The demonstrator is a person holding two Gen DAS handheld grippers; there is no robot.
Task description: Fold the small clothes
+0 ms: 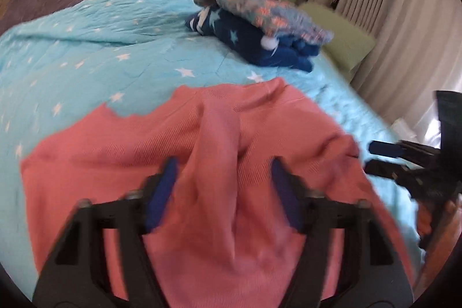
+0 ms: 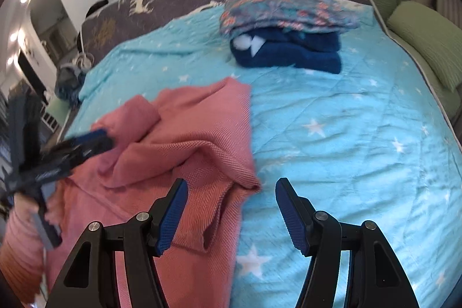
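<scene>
Counting what lies on the bed

One pink top (image 2: 184, 134) lies rumpled. One pile of folded clothes holds two things: a flowery piece (image 2: 286, 12) on a dark blue one (image 2: 291, 54). One blue star blanket (image 2: 361, 134). Two green pillows (image 2: 424, 45). Two grippers, left (image 1: 223, 189) and right (image 2: 231, 212).

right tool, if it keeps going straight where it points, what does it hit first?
Probably the blue star blanket: the right tool points down at bare bedding just beside the edge of the pink garment. Depth is unclear, so it might clip that edge.
</scene>
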